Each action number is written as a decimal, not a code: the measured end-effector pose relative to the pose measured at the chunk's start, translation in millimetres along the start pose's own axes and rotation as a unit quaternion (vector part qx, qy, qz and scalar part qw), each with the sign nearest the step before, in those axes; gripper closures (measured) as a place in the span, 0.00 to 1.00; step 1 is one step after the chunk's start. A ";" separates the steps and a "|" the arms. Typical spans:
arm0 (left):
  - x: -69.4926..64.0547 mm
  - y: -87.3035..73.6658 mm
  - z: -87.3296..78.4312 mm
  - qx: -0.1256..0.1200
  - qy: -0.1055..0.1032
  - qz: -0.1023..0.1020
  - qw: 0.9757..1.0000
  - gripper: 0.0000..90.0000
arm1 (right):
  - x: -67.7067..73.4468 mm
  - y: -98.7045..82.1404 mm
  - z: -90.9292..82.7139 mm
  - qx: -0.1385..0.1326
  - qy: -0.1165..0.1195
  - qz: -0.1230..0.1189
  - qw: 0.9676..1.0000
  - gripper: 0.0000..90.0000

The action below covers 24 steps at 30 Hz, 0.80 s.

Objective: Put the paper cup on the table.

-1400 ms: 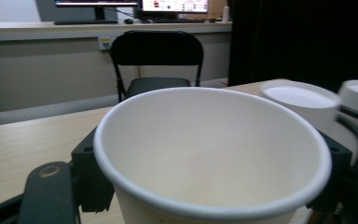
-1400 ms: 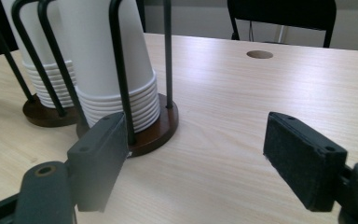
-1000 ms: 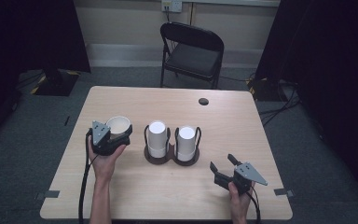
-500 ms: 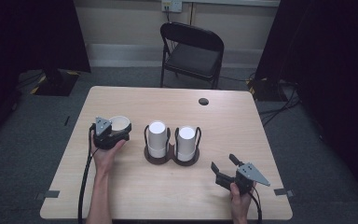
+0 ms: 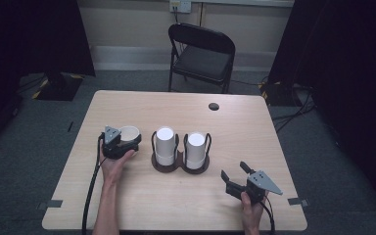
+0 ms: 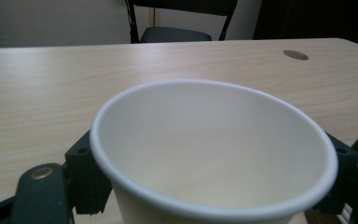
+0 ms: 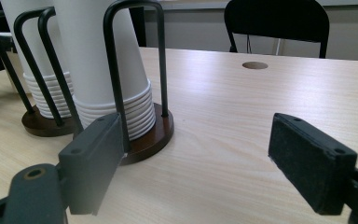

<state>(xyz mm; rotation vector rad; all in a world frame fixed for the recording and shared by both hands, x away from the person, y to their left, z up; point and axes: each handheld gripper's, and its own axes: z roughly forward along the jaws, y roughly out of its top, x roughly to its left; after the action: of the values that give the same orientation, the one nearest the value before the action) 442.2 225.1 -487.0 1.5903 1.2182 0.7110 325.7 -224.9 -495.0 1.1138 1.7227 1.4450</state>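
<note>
The left hand-held gripper (image 5: pixel 127 141) sits low over the left part of the counter (image 5: pixel 127 105), with an upright white paper cup (image 5: pixel 129 132) standing between its jaws, mouth up. In the left gripper view the cup (image 6: pixel 214 154) is close before the camera, and the two black jaws flank its wall just under the rim, one on each side. Those jaws have just been opening, the cup between them; whether the pads (image 6: pixel 86 182) still press on the paper or have come free cannot be told, since the rim overhangs the contact. The cup stands just to the left of a dark wooden holder (image 5: pixel 178 164) with black wire loops, which carries two stacks of upturned white cups (image 5: pixel 165 146), side by side near the middle of the counter. The right hand-held gripper (image 5: pixel 235 178) rests near the front right edge, well apart from the holder, its jaws spread wide and empty. In the right gripper view its pads (image 7: pixel 312 163) frame bare wood, with the nearer cup stack (image 7: pixel 98 65) beyond.
</note>
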 end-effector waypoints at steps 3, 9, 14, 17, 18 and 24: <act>-1.2 -2.4 0.3 0.012 -0.004 0.003 1.000 0.19 | -0.1 0.1 0.2 0.001 0.001 0.001 1.000 0.19; -1.5 -3.4 0.8 0.021 -0.002 0.000 1.000 0.17 | -0.3 0.1 0.3 0.001 0.001 0.002 1.000 0.19; -1.4 -5.4 -5.1 0.012 -0.001 -0.004 1.000 0.17 | -0.4 0.2 0.3 0.002 0.002 0.003 1.000 0.19; -2.6 -7.8 -8.6 0.007 0.003 -0.012 1.000 0.17 | -0.2 0.1 0.2 0.001 0.001 0.002 1.000 0.19; -3.3 -7.6 -8.8 0.010 0.006 -0.009 1.000 0.17 | -0.1 0.1 0.1 0.001 0.001 0.002 1.000 0.19; -5.4 -9.3 -9.5 0.026 0.020 -0.002 0.999 0.17 | -0.2 0.0 -0.1 -0.001 -0.001 0.004 1.000 0.19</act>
<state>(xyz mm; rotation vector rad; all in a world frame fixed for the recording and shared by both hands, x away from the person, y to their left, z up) 428.7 223.6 -491.7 1.6237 1.2780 0.7172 325.7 -225.1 -495.0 1.1227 1.7177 1.4498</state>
